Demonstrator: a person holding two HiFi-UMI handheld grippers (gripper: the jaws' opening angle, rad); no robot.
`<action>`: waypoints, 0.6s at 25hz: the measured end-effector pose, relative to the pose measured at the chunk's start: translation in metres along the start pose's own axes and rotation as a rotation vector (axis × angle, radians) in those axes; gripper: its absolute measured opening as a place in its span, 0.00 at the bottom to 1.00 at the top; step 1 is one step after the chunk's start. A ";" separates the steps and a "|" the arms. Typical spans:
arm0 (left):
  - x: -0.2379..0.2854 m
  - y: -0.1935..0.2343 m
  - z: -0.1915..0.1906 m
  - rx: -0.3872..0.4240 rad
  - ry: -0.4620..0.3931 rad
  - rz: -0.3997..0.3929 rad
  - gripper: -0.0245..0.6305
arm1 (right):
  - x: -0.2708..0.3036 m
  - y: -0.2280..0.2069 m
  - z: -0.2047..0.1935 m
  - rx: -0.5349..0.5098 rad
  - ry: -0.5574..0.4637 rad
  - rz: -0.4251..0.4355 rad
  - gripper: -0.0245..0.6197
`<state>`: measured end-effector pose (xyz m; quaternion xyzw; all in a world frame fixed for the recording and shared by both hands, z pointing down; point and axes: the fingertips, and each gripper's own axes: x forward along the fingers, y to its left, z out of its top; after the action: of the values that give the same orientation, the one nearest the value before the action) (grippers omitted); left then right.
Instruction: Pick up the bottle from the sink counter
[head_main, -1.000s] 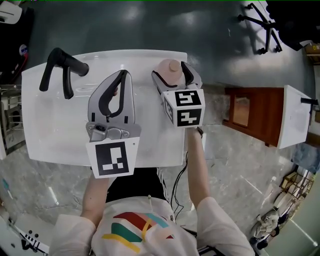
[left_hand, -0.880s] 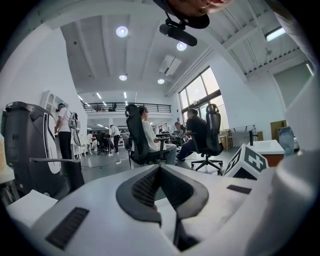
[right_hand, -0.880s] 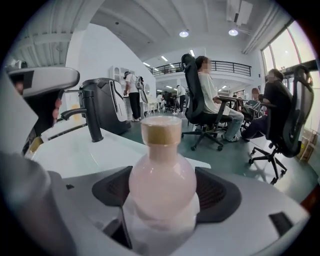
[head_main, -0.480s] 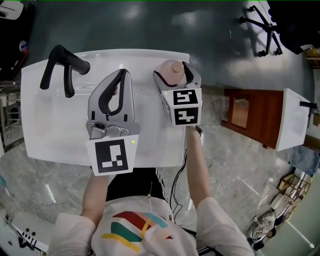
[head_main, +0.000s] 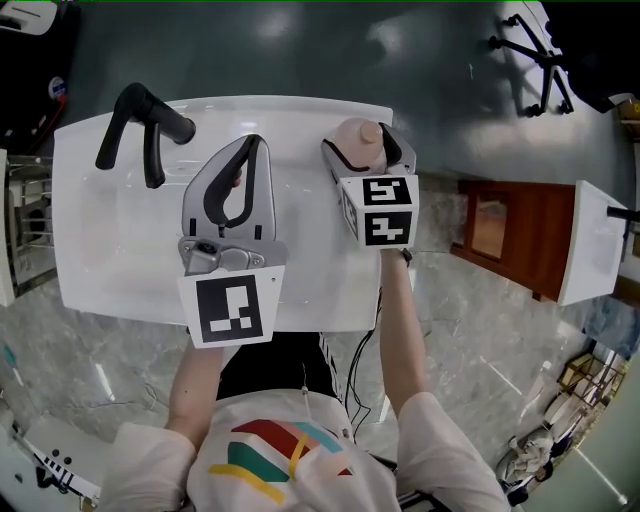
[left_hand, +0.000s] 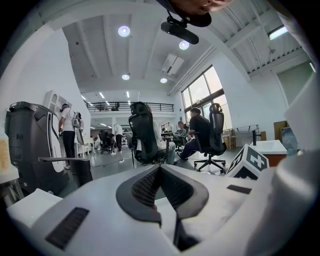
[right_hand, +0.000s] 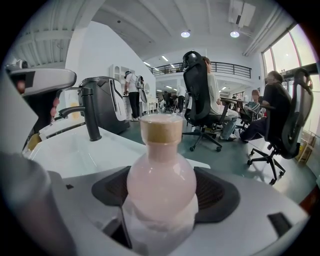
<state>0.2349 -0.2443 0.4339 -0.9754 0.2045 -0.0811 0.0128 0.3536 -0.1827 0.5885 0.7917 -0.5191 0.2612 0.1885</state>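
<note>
At 10 o'clock on the glossy white sink counter (head_main: 100, 250) stands the bent black faucet (head_main: 145, 125). At its centre your left gripper (head_main: 252, 145) hovers, jaws pressed together on nothing. At 1 o'clock, by the far right corner, your right gripper (head_main: 365, 148) pinches the upright pale-pink plastic bottle with the tan cap (right_hand: 161, 180).

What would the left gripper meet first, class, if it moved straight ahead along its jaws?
Probably nothing close: beyond the left gripper lies open floor, then a black office chair, though depth is unclear.
</note>
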 end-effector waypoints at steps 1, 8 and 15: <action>-0.001 0.003 0.001 -0.001 -0.002 0.006 0.07 | 0.000 -0.001 0.001 0.003 -0.003 -0.006 0.63; -0.008 0.017 0.014 0.010 -0.032 0.037 0.07 | -0.013 -0.010 0.035 0.006 -0.073 -0.040 0.63; -0.023 0.042 0.055 0.011 -0.095 0.089 0.07 | -0.049 0.005 0.104 -0.023 -0.187 -0.041 0.63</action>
<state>0.2067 -0.2738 0.3740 -0.9680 0.2466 -0.0354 0.0316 0.3556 -0.2089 0.4761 0.8209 -0.5210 0.1762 0.1539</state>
